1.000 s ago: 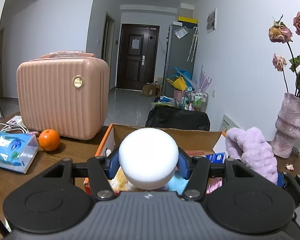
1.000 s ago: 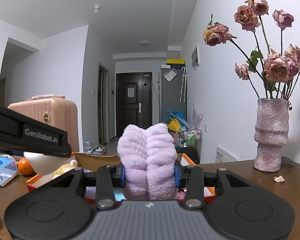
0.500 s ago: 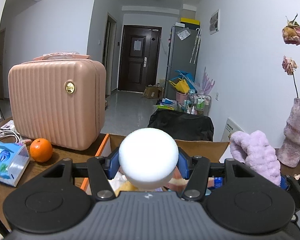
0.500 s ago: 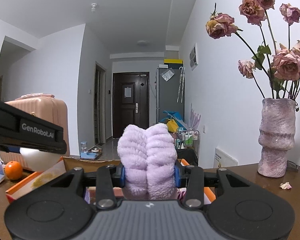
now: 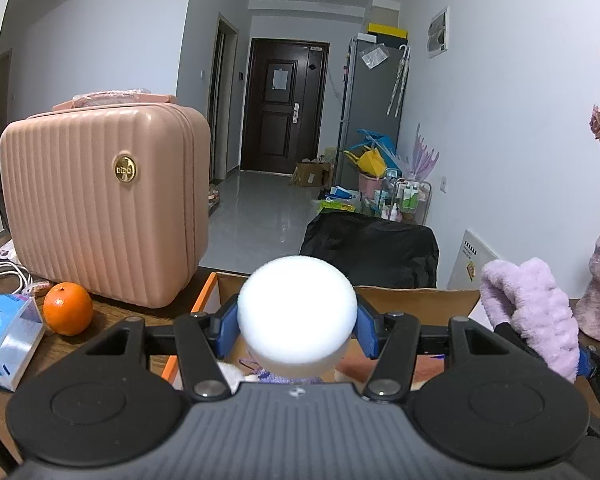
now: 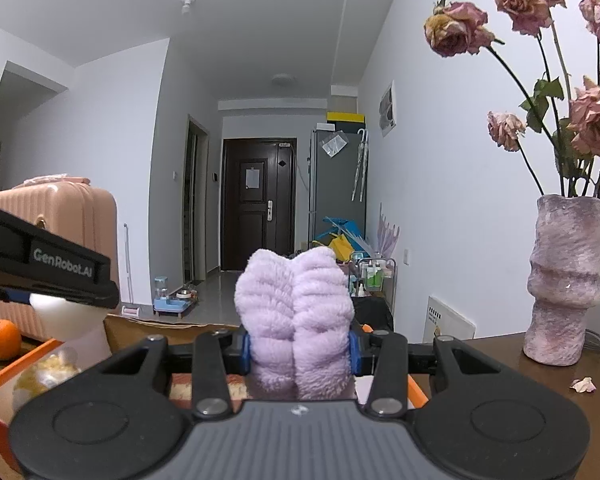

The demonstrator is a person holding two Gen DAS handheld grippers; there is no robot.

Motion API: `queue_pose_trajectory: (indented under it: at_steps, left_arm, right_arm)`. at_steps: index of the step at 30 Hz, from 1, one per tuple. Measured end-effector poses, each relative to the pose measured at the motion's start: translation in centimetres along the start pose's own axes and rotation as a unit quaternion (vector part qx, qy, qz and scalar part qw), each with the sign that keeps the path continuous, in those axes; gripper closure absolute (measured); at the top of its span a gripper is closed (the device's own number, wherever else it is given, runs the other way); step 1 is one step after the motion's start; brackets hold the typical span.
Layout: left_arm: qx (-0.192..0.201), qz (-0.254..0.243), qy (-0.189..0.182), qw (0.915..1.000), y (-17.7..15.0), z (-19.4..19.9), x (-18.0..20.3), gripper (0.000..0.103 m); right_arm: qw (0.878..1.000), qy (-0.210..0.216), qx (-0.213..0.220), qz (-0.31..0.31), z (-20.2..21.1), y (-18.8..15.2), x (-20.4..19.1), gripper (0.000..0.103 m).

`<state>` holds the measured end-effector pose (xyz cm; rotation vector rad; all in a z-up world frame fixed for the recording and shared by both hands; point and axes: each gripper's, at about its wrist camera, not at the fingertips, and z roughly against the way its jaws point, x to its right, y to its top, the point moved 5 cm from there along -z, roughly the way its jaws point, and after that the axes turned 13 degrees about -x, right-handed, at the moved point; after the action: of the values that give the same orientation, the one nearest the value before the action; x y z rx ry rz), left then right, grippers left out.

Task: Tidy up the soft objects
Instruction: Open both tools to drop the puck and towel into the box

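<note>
Clamping a round white sponge puff (image 5: 297, 314), the left gripper (image 5: 297, 326) has its blue pads pressed into both sides of the foam, and the right gripper (image 6: 299, 346) squeezes a folded lilac plush cloth (image 6: 295, 320) the same way; neither grip has altered over the last second. What has changed is the setting around them. Both hands have slid across the table together, so the pink ribbed case (image 5: 104, 208) and the orange (image 5: 68, 309) now sit larger and nearer in the left view, while the vase of dried roses (image 6: 566, 280) has drifted toward the right edge. The open cardboard box (image 5: 412, 300) with its orange rim lies directly under and ahead of both tools, other soft things already showing inside it. By my reading, the two items are being carried over the box for dropping in, and each needs only a little lowering before the jaws let go.
</note>
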<state>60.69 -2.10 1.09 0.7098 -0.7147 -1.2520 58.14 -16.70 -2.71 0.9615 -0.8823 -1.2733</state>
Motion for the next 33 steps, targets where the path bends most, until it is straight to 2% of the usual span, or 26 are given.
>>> queue_pose_trajectory:
  at_steps: [9,12,14,15,17,19,21,22,24,33]
  left_arm:
    - [-0.010,-0.003,0.006,0.9999,0.2,-1.5,0.1,0.045]
    - [-0.015,-0.005,0.009,0.9998,0.1,-1.8,0.1,0.044]
    - [-0.010,-0.008,0.013,0.9998,0.1,-1.8,0.1,0.035]
    - [-0.008,-0.008,0.014,0.9998,0.0,-1.8,0.1,0.028]
    - [-0.005,-0.009,0.019,0.9998,0.0,-1.7,0.1,0.023]
    - [-0.004,-0.007,0.023,0.9997,-0.1,-1.7,0.0,0.012]
    - [-0.001,-0.002,0.030,0.9995,-0.1,-1.7,-0.2,0.004]
    - [0.000,0.000,0.035,0.9994,-0.1,-1.7,-0.3,0.000]
    - [0.000,0.005,0.039,0.9992,-0.2,-1.7,-0.5,0.000]
    - [-0.001,0.001,0.039,0.9992,-0.3,-1.5,-0.6,0.000]
  right_arm:
    - [1.000,-0.002,-0.015,0.004,-2.0,0.5,0.0,0.061]
    - [1.000,0.001,-0.024,0.004,-2.5,0.4,0.0,0.057]
    - [1.000,0.002,-0.028,0.004,-2.6,0.4,0.0,0.056]
    - [1.000,0.001,-0.027,0.005,-2.6,0.3,0.0,0.053]
    - [1.000,0.000,-0.026,0.007,-2.6,0.3,0.0,0.046]
    - [1.000,0.000,-0.027,0.007,-2.5,0.2,0.1,0.034]
    - [1.000,-0.003,-0.023,0.005,-2.4,0.2,0.2,0.016]
    - [1.000,-0.003,-0.020,0.002,-2.3,0.2,0.3,0.012]
    - [1.000,-0.002,-0.014,-0.005,-2.0,0.3,0.5,0.001]
    - [1.000,-0.003,-0.012,-0.011,-1.8,0.2,0.9,0.000]
